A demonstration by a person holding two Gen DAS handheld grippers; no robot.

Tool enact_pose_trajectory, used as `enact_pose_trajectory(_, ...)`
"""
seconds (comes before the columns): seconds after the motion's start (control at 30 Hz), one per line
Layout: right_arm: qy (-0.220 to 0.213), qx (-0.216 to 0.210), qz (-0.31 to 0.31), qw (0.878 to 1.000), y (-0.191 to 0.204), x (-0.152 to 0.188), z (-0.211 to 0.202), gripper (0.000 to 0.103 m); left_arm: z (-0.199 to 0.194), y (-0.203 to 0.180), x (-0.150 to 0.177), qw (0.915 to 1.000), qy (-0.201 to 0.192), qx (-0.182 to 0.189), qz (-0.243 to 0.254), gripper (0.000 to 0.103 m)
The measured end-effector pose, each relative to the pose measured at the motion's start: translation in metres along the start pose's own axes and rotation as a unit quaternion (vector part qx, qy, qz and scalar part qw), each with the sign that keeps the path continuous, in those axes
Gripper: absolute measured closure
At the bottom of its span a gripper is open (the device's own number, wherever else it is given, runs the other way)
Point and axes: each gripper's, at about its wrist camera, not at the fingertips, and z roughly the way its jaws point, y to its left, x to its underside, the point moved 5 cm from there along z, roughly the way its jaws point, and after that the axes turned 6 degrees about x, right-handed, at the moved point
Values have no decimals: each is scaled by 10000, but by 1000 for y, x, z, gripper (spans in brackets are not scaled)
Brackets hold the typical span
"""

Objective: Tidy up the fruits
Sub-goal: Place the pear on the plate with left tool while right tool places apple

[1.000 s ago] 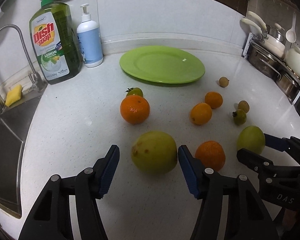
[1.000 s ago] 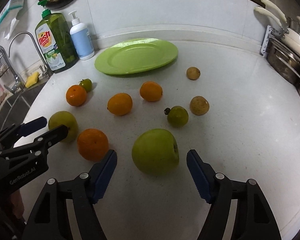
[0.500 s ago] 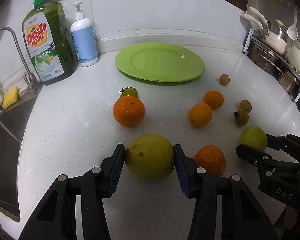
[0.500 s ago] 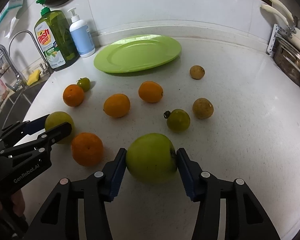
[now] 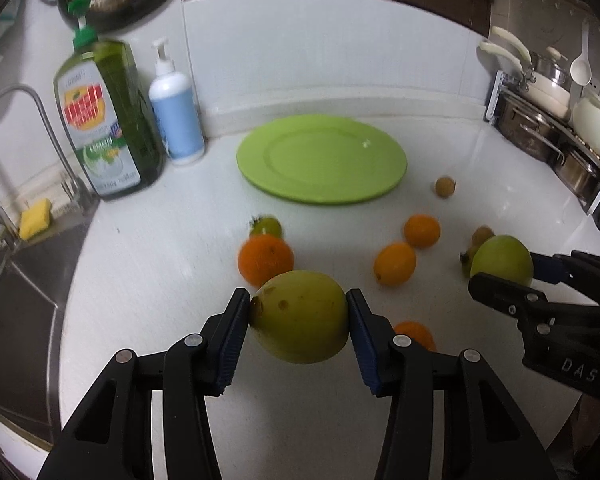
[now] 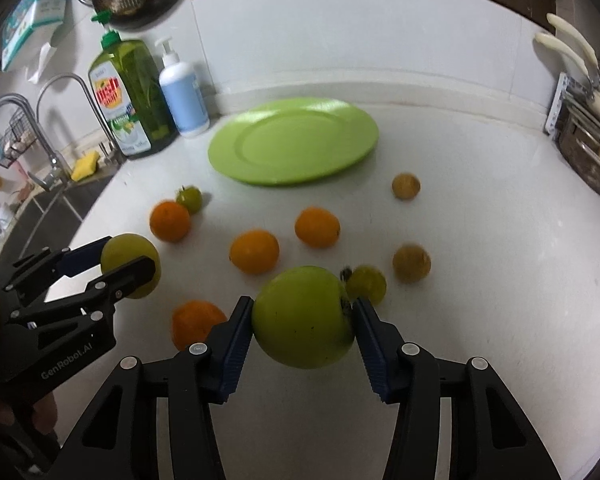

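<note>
A: Both clamped? Left gripper grasps the yellowish apple, right gripper the green apple — near edge.

B: Yes — carry both level to the far green plate; lower gently.

- The plate lies on the counter toward the back wall
- Left of the plate stand a pump bottle and, further left, a dish soap bottle, with the sink beyond them
- Before the plate, small fruits lie scattered and apart (one pair at the left nearly touching)
- The left tool has an apple between its pads
- The right tool has another apple, to the right of the first
</note>
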Motion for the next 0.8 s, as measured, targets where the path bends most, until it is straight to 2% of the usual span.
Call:
enact_pose_trajectory(0.33,-504,-85,-103,9986,-10,-62,0,52,2,2,-54,9987,-454,-45,217,55)
enact_pose_trajectory(0.6,-327,-195,-72,9992,-20,-103,35,52,36,8,-94,9988,-390,89,297,55)
enact_pose_trajectory(0.8,-74,-225,-168,9996,-27,-130,74,52,76,15,-118,9990,-134,154,409,55)
